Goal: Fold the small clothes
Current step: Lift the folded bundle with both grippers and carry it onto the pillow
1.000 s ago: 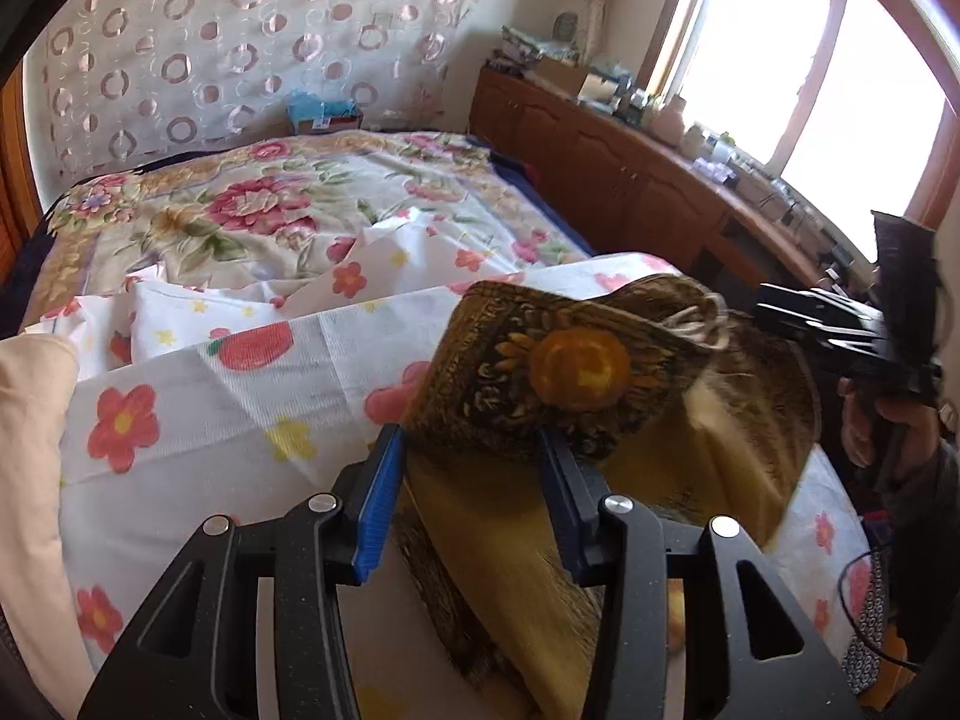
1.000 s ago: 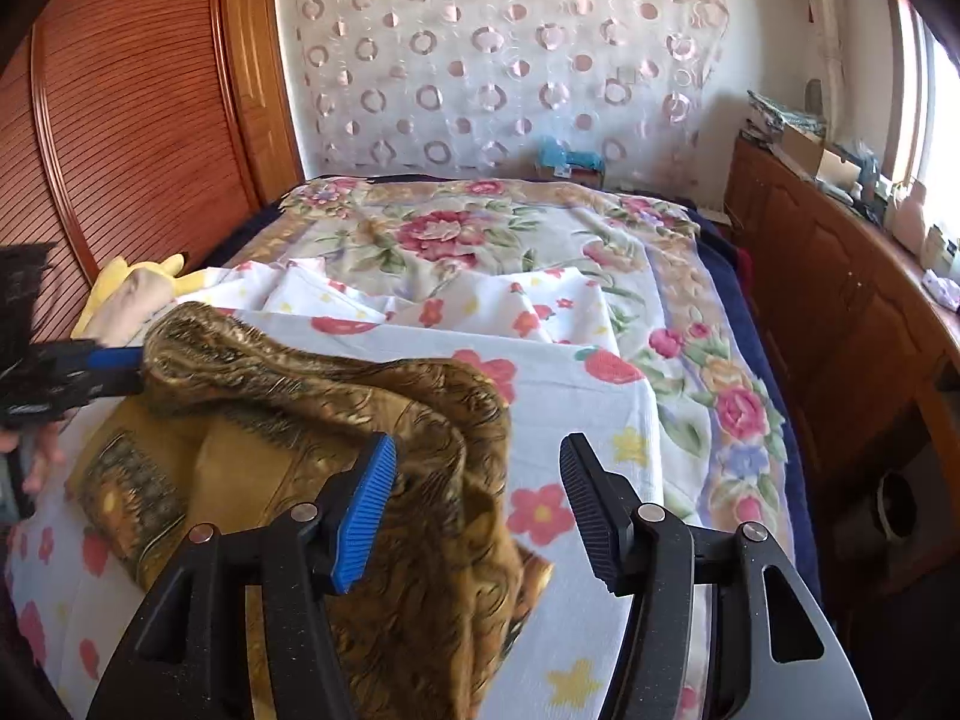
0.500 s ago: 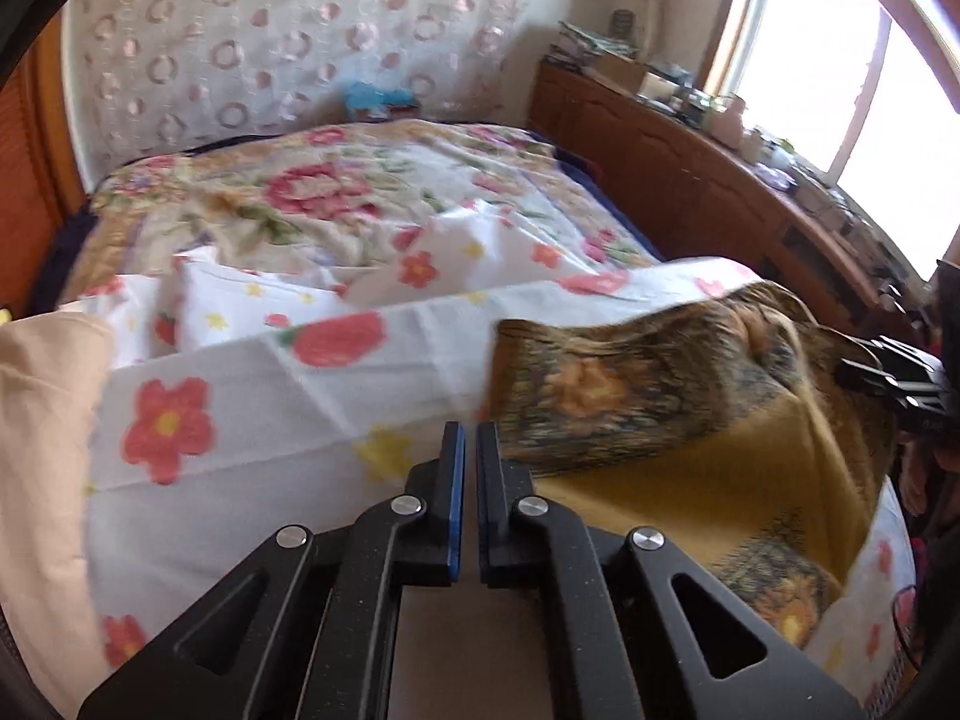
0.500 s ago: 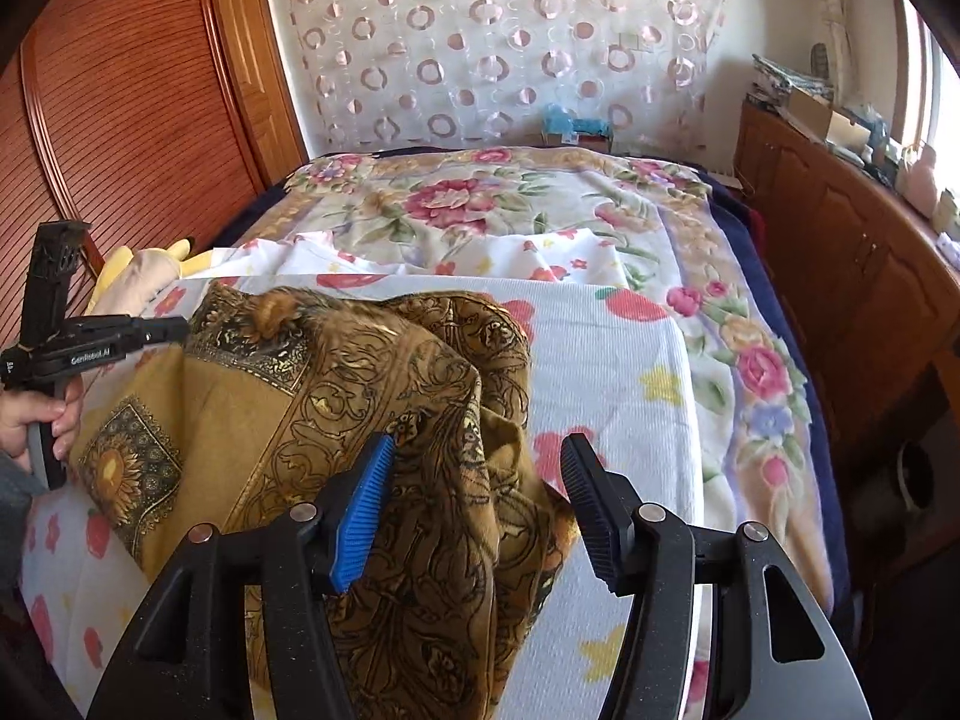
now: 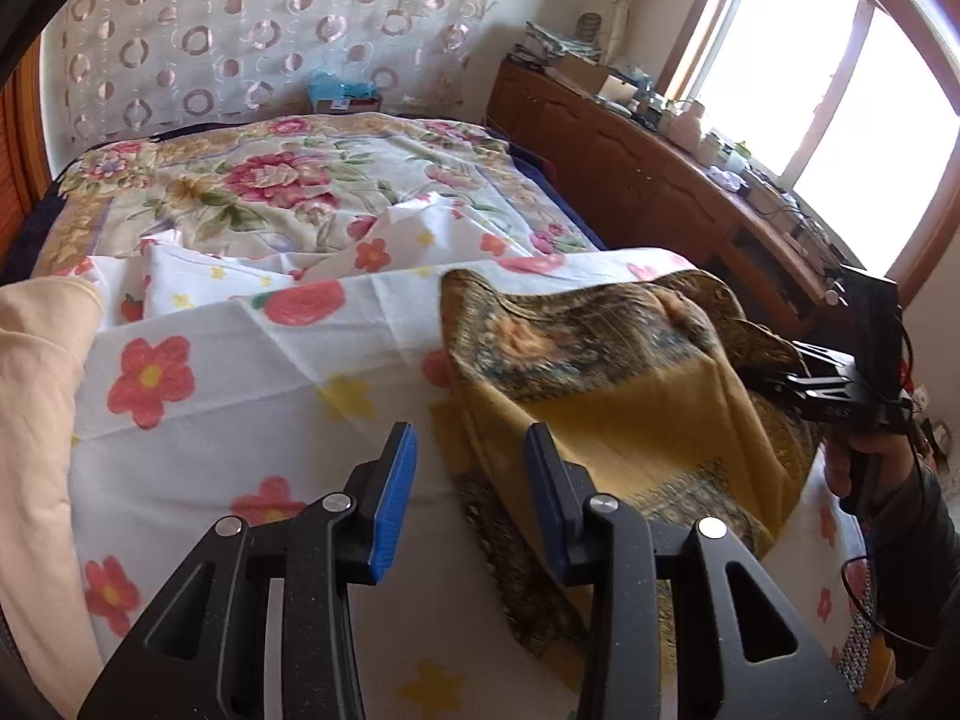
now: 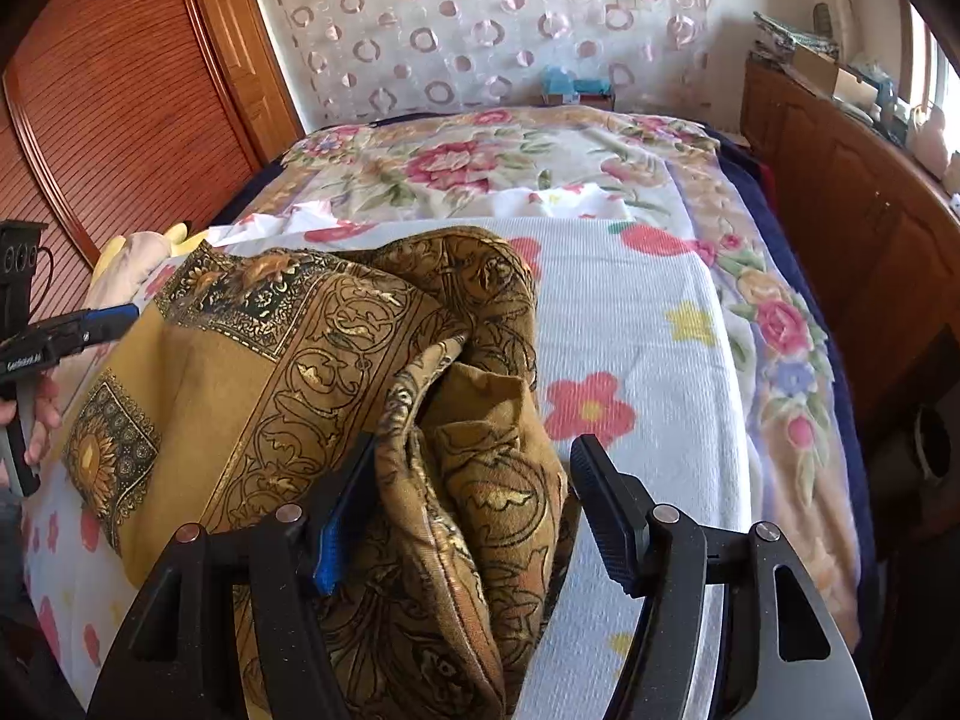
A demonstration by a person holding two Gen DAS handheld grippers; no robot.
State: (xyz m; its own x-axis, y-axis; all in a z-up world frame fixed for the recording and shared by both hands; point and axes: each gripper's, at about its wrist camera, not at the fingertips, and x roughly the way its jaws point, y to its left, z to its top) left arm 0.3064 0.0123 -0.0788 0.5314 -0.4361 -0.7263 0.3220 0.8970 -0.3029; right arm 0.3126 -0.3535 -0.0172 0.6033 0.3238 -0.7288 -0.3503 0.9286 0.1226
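Observation:
A mustard-yellow cloth with a dark gold patterned border [image 5: 630, 408] lies crumpled on the flowered white sheet [image 5: 240, 372] on the bed. My left gripper [image 5: 471, 480] is open and empty, its right finger at the cloth's near-left edge. In the right wrist view the cloth [image 6: 336, 348] is bunched in thick folds. My right gripper [image 6: 474, 498] is open, with a bunched fold lying between its jaws. The right gripper also shows in the left wrist view [image 5: 840, 384], and the left gripper in the right wrist view [image 6: 66, 330].
A cream garment [image 5: 36, 396] lies at the bed's left side. A floral bedspread [image 5: 270, 180] covers the far half of the bed. A wooden cabinet [image 5: 648, 180] with clutter runs along the right. A wooden wardrobe [image 6: 120, 120] stands on the left.
My left gripper was open around the lifted cloth, dropped it and shut, and has now opened again beside its edge. The cloth settled onto the bed. My right gripper stays open over the folds.

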